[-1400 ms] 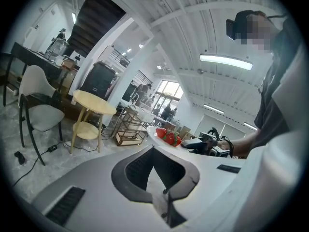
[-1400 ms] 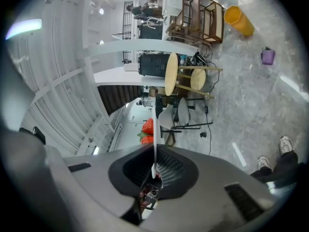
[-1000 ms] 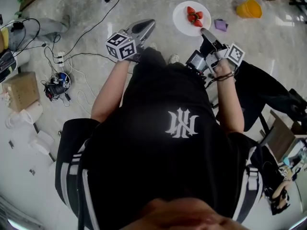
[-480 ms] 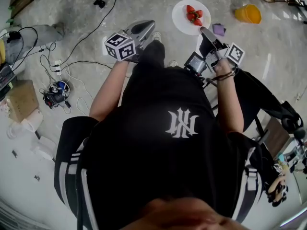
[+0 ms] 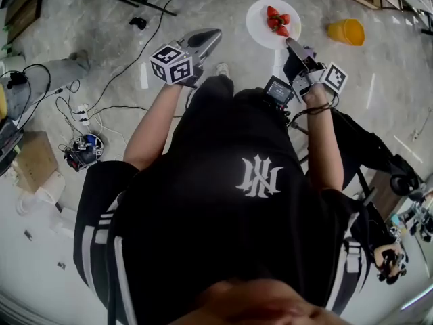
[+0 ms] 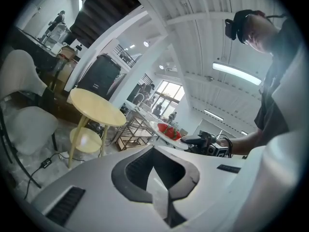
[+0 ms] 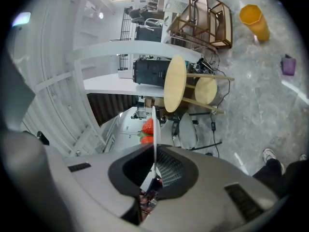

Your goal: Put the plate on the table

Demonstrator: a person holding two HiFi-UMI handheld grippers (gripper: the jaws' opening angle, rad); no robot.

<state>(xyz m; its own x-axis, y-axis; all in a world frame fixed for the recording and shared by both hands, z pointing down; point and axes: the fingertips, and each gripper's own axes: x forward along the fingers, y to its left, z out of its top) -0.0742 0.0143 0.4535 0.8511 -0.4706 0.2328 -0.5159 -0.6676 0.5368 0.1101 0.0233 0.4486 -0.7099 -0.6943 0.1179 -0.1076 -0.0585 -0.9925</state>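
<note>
right gripper (image 5: 292,46) pinched on the near rim of the plate (image 5: 270,24); plate sticks out straight ahead of it, held in the air over the floor (image 5: 203,5), strawberries (image 5: 277,20) on top. Right gripper view: plate edge-on between the jaws, round yellow table (image 7: 175,83) beyond it, well apart. left gripper (image 5: 211,35) beside right gripper, jaws pressed together, empty

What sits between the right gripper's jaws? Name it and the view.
The plate: the right gripper view shows its rim edge-on, clamped in the right gripper, strawberries on it.
</note>
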